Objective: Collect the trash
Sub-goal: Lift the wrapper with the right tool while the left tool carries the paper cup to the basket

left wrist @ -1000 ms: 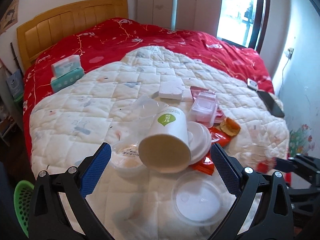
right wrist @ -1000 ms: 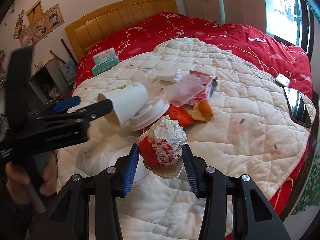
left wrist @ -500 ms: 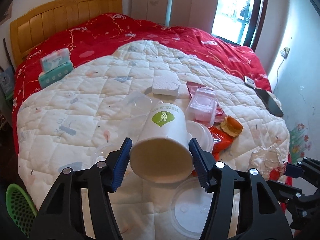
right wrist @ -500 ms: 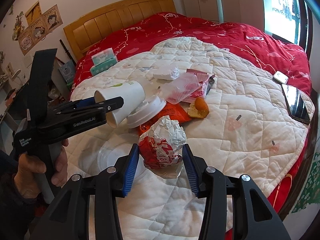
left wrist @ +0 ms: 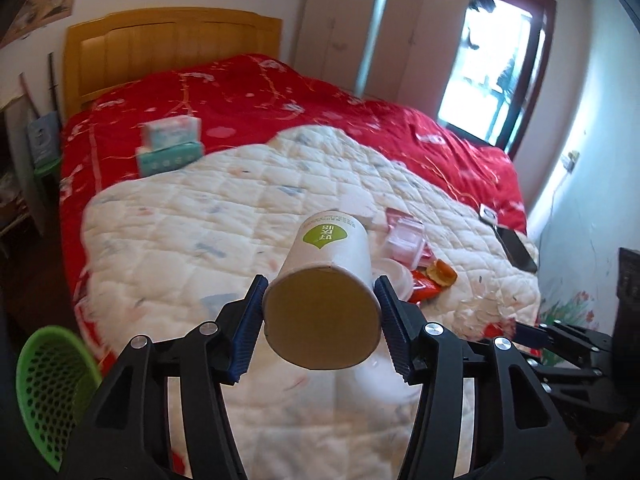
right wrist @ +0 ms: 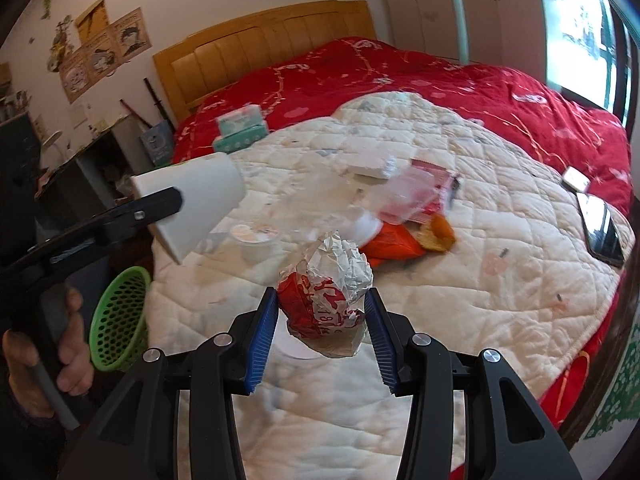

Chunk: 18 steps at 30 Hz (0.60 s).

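Note:
My left gripper (left wrist: 320, 312) is shut on a white paper cup (left wrist: 326, 280) with a green logo, held lifted above the quilt, open mouth towards the camera. The cup also shows in the right wrist view (right wrist: 196, 204). My right gripper (right wrist: 320, 320) is shut on a crumpled red-and-white wrapper (right wrist: 326, 284), held above the quilt. More trash lies on the quilt: an orange packet (right wrist: 390, 244), a clear plastic box (right wrist: 404, 196), a small white tub (right wrist: 256, 238) and a piece of bread (right wrist: 438, 232). A green mesh basket (right wrist: 118, 320) stands beside the bed at the left and shows in the left wrist view (left wrist: 52, 384).
The white quilt (right wrist: 500, 264) lies on a red bedspread (right wrist: 440, 76). A tissue pack (right wrist: 240, 126) sits near the headboard. A dark phone (right wrist: 602, 224) and a small white device (right wrist: 576, 178) lie at the quilt's right edge. A white foam block (right wrist: 370, 166) lies behind the trash.
My left gripper has closed on the paper cup and lifted it up and back off the quilt. My right gripper has pulled back a little with the wrapper still held.

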Each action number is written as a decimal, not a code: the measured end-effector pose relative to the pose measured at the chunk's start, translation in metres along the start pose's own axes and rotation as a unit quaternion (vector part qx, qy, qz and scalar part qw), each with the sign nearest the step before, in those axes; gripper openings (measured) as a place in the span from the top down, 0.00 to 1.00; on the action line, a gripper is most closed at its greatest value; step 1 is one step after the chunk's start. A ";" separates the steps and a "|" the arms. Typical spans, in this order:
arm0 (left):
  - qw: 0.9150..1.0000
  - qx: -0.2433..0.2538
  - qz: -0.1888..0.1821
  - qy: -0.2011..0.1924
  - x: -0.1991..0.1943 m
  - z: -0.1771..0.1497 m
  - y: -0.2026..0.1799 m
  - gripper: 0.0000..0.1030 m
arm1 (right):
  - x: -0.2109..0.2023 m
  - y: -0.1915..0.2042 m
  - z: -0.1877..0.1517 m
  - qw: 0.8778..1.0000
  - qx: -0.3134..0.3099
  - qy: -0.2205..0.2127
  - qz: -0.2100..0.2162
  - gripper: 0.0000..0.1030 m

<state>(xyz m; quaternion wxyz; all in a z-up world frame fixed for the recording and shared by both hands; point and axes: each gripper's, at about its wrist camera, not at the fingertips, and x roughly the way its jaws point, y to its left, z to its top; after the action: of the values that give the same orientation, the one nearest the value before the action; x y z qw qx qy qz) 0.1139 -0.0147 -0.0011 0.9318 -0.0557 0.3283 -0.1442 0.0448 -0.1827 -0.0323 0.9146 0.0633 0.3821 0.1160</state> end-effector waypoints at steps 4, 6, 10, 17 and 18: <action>0.999 -0.026 0.029 -0.011 -0.032 -0.009 0.029 0.48 | 0.002 0.029 0.004 0.999 -0.024 -0.001 0.020 0.58; 0.998 -0.032 0.056 -0.014 -0.047 -0.015 0.047 0.48 | 0.004 0.040 0.007 0.999 -0.033 0.000 0.028 0.58; 0.993 -0.053 0.107 -0.007 -0.070 -0.029 0.085 0.48 | 0.009 0.067 0.010 0.997 -0.054 0.002 0.047 0.58; 0.976 -0.095 0.192 0.026 -0.094 -0.063 0.159 0.48 | 0.025 0.117 0.010 0.992 -0.091 0.016 0.082 0.58; 0.974 -0.100 0.202 0.032 -0.094 -0.068 0.167 0.48 | 0.027 0.123 0.010 0.992 -0.095 0.018 0.086 0.58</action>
<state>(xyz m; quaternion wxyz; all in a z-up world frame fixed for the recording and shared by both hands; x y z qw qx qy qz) 0.0403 0.1723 -0.0313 0.9204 -0.0766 0.3751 0.0790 0.0505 -0.0576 -0.0187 0.8963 0.0064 0.3784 0.2311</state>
